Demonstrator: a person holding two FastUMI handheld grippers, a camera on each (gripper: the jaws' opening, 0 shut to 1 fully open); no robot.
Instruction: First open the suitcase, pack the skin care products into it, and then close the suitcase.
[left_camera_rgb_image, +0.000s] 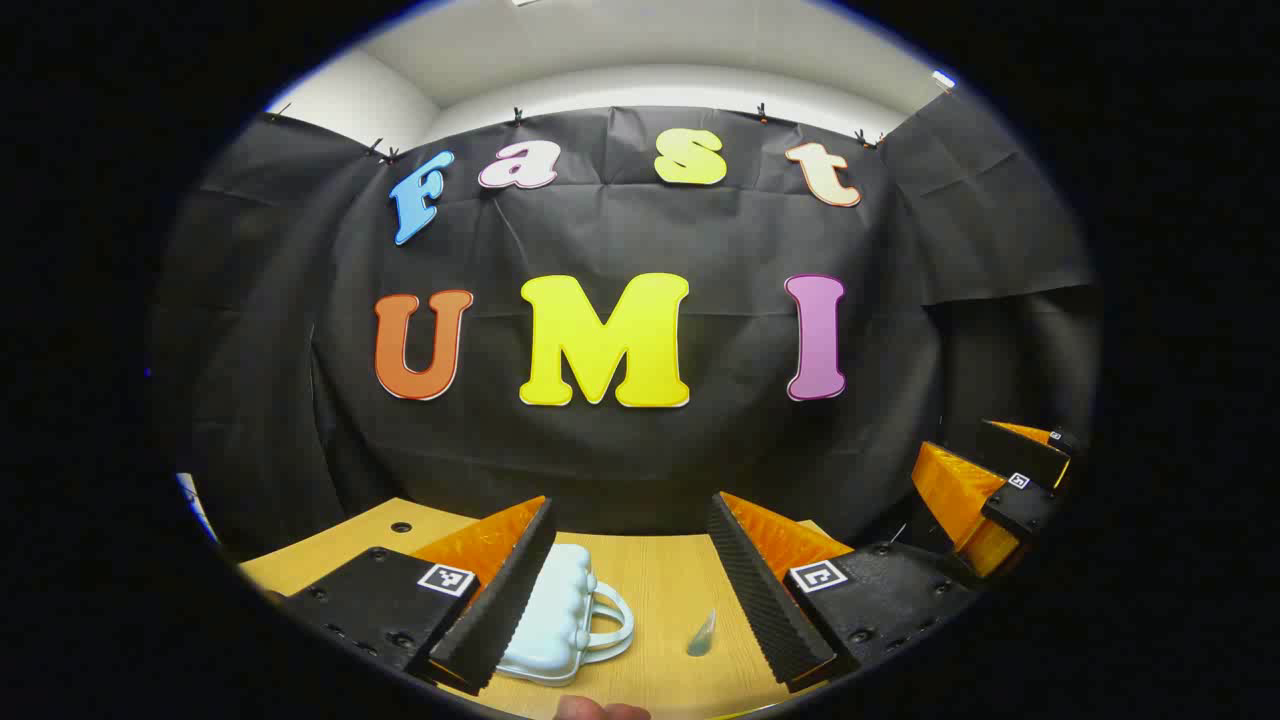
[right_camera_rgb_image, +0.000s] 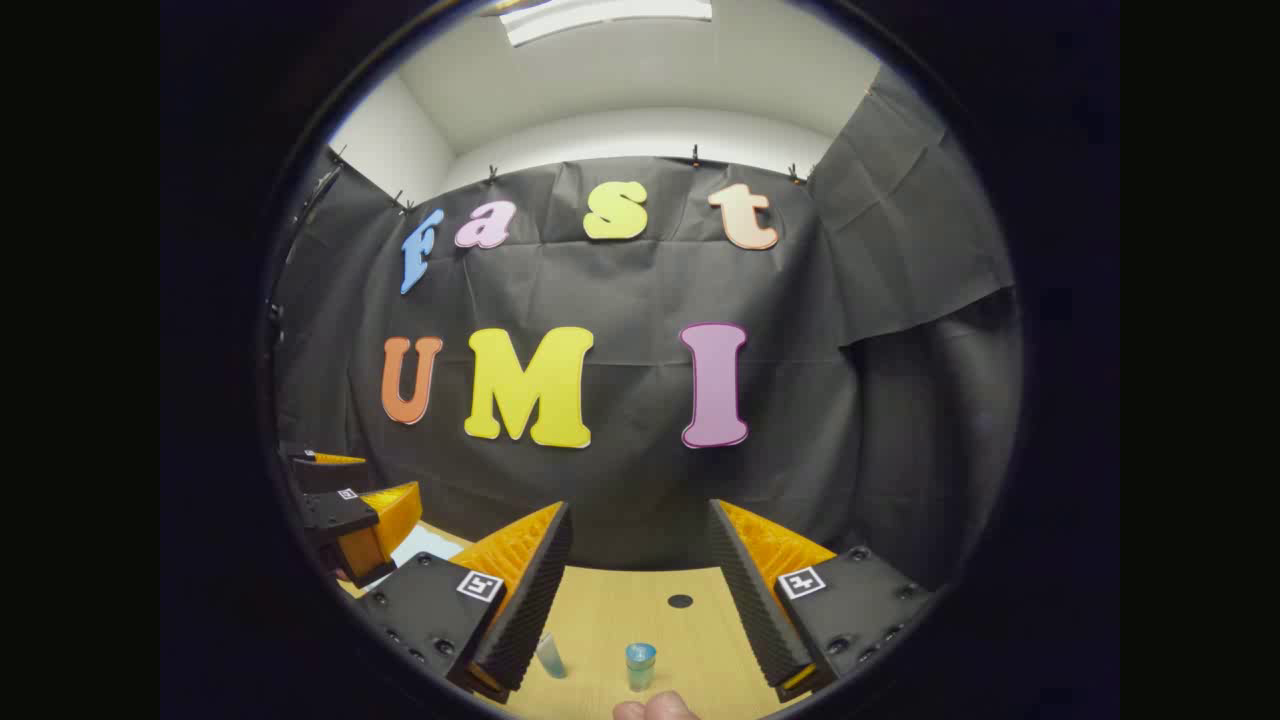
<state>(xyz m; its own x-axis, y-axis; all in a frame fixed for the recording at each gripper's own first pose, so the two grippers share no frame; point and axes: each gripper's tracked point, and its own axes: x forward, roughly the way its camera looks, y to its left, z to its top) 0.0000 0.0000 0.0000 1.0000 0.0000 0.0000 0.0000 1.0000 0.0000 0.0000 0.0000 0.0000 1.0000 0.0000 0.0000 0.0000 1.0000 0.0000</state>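
Observation:
A small pale blue suitcase (left_camera_rgb_image: 560, 615) with a white handle lies shut on the wooden table (left_camera_rgb_image: 660, 580), partly behind my left finger. My left gripper (left_camera_rgb_image: 630, 585) hovers open above it, nothing between its fingers. A small clear tube (left_camera_rgb_image: 702, 633) lies to the right of the suitcase. In the right gripper view a little blue-capped bottle (right_camera_rgb_image: 639, 665) stands on the table and a clear tube (right_camera_rgb_image: 550, 655) lies beside it. My right gripper (right_camera_rgb_image: 640, 590) is open above them. The right gripper (left_camera_rgb_image: 1000, 490) also shows at the far right of the left gripper view.
The black cloth wall (left_camera_rgb_image: 620, 450) closes off the back of the table. A round cable hole (right_camera_rgb_image: 680, 601) sits in the tabletop, another hole (left_camera_rgb_image: 401, 526) near the back left. A fingertip (right_camera_rgb_image: 655, 708) shows at the bottom edge. The left gripper (right_camera_rgb_image: 350, 520) shows at the left.

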